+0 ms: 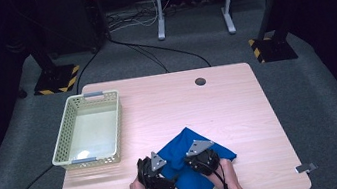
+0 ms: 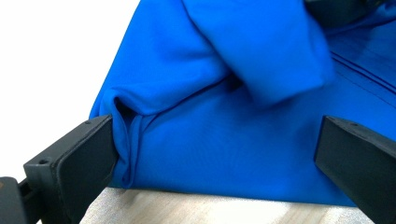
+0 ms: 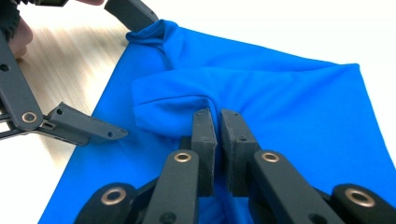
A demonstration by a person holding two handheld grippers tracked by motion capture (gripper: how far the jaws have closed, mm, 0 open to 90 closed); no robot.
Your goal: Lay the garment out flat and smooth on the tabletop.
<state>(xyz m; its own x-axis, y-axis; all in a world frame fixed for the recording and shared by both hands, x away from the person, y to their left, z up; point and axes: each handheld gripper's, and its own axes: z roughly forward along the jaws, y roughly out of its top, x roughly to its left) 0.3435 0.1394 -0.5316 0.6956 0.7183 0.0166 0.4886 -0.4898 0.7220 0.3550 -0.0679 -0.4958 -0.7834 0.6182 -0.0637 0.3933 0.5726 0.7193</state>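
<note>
A blue cloth [image 1: 179, 146] lies crumpled near the front edge of the wooden table [image 1: 239, 109], between the person's two hands. My right gripper [image 3: 218, 114] is shut on a raised fold of the blue cloth [image 3: 289, 107], which bunches up at its tips. In the high view the right gripper [image 1: 190, 162] sits over the cloth's middle. My left gripper [image 2: 217, 135] stands open with its jaws wide on either side of the cloth's [image 2: 219, 154] folded near edge. Its left jaw rests against a rolled corner of the cloth. In the right gripper view the left gripper [image 3: 140, 77] straddles the cloth's left edge.
A pale mesh basket [image 1: 63, 148] with nothing in it stands at the table's left side. A round cable hole [image 1: 200, 81] is near the far edge. Bare wood spreads to the right and behind the cloth. Cables and stand feet lie on the floor beyond.
</note>
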